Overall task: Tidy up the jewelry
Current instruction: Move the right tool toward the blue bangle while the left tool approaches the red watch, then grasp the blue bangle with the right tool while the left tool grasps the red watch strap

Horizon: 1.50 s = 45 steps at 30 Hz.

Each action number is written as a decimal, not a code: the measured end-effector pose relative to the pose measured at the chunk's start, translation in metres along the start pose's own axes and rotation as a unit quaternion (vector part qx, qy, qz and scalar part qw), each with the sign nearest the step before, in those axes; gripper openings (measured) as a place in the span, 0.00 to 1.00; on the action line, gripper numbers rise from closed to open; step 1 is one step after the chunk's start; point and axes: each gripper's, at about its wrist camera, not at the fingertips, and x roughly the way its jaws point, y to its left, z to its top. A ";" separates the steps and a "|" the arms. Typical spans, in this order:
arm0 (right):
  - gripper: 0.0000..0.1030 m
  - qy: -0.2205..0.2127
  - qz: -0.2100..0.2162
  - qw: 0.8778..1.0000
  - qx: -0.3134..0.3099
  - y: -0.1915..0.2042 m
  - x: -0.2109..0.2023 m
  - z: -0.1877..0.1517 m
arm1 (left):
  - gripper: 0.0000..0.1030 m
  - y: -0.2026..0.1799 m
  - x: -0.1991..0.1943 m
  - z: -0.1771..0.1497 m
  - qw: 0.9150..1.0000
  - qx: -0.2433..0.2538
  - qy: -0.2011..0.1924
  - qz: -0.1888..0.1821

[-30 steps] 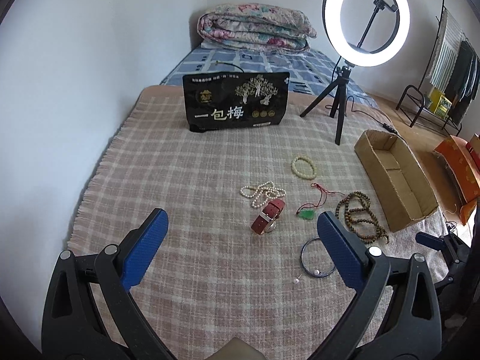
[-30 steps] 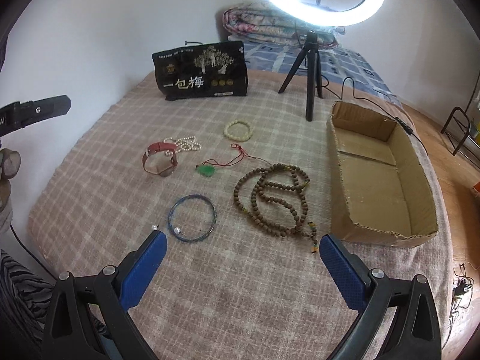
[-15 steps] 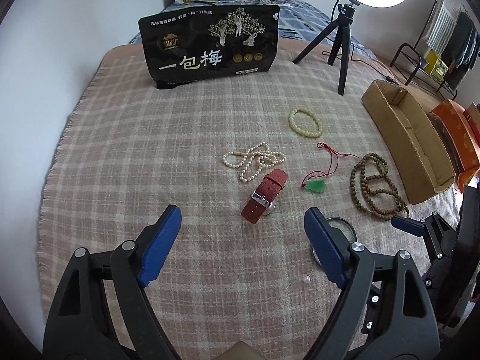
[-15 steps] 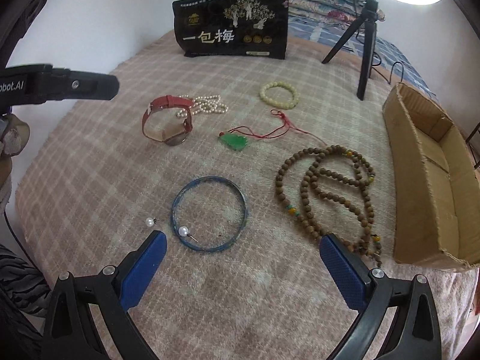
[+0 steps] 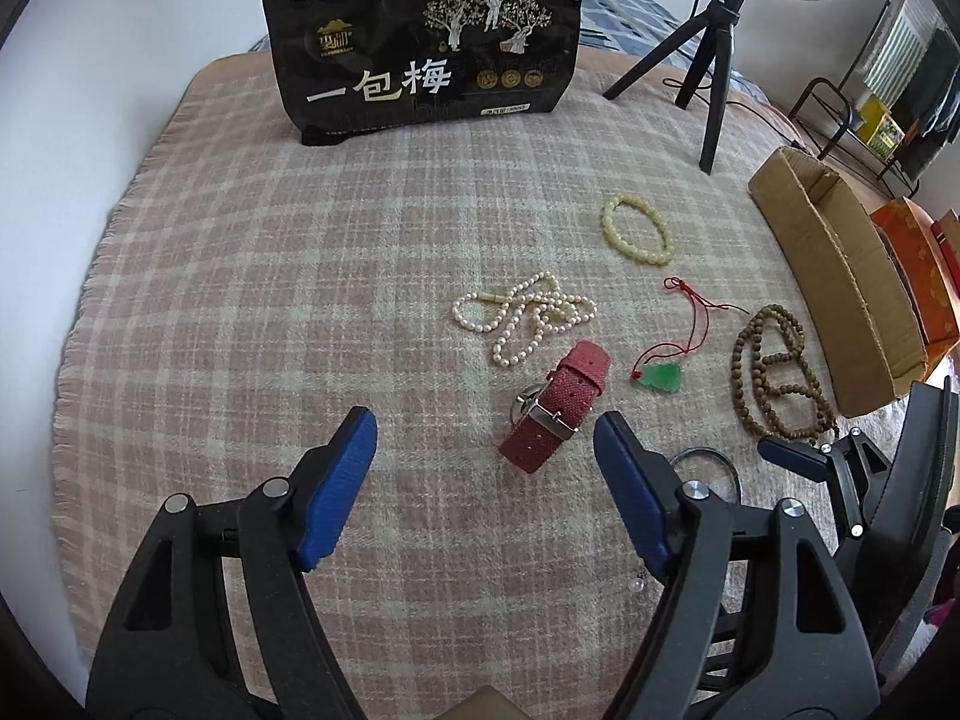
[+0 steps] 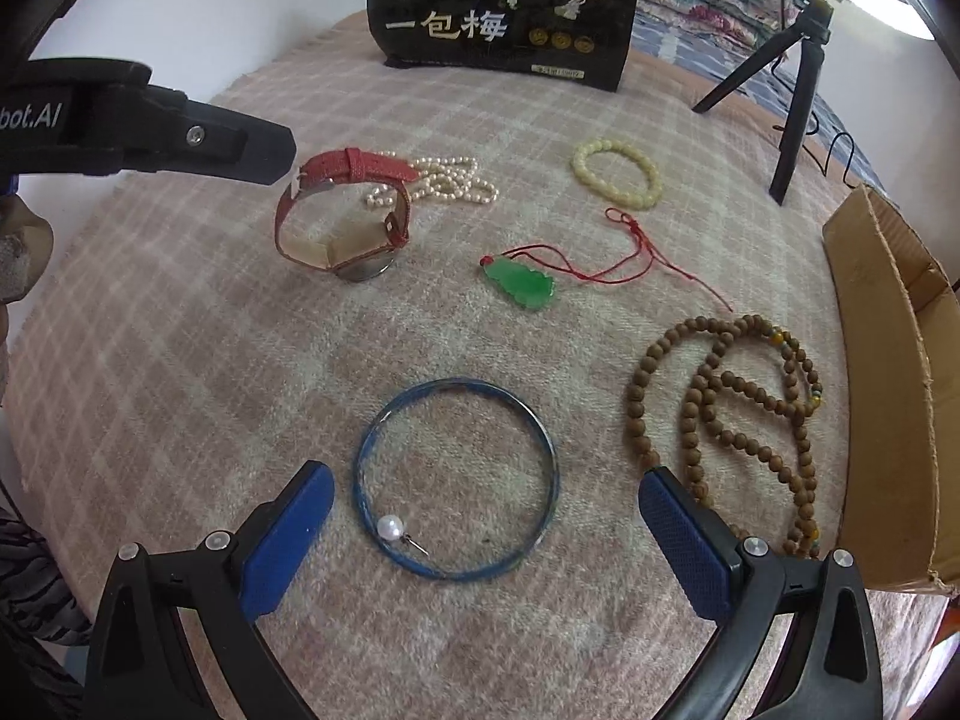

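Jewelry lies on a pink plaid blanket (image 5: 300, 276). A red-strap watch (image 5: 555, 407) (image 6: 345, 213) sits just ahead of my open, empty left gripper (image 5: 486, 456). My open, empty right gripper (image 6: 486, 516) straddles a blue bangle (image 6: 459, 474) with a pearl earring (image 6: 390, 528) on its rim. A white pearl necklace (image 5: 522, 315) (image 6: 444, 180), a cream bead bracelet (image 5: 636, 228) (image 6: 618, 171), a green jade pendant on red cord (image 5: 663, 377) (image 6: 522, 285) and a brown bead necklace (image 5: 774, 372) (image 6: 732, 396) lie around.
An open cardboard box (image 5: 840, 276) (image 6: 900, 360) lies at the blanket's right edge. A black snack bag (image 5: 426, 42) (image 6: 504, 18) stands at the back. A ring-light tripod (image 5: 708, 66) (image 6: 792, 96) stands back right. A second pearl earring (image 5: 636, 585) lies by my left gripper's right finger.
Both grippers have moved forward and lower towards the jewelry. The watch now sits close before the left gripper and the blue bangle lies between the right gripper's fingers.
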 end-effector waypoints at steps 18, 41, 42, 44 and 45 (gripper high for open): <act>0.71 0.013 0.006 1.000 -0.004 0.005 0.000 0.002 | 0.55 -0.014 0.021 -0.005 0.999 0.025 0.028 -0.006; 0.71 -0.019 0.026 0.999 0.013 -0.006 -0.022 0.003 | 0.17 -0.009 0.009 -0.001 1.000 0.009 0.011 -0.023; 0.71 -0.022 0.027 0.999 0.014 -0.007 -0.024 0.004 | 0.16 -0.009 0.007 0.000 1.000 0.008 0.008 -0.022; 0.71 -0.029 0.028 0.999 0.017 -0.010 -0.030 0.005 | 0.13 -0.009 0.001 0.002 1.000 0.006 0.000 -0.022; 0.71 -0.033 0.028 0.999 0.017 -0.011 -0.033 0.006 | 0.13 -0.010 -0.002 0.004 1.000 0.006 -0.006 -0.022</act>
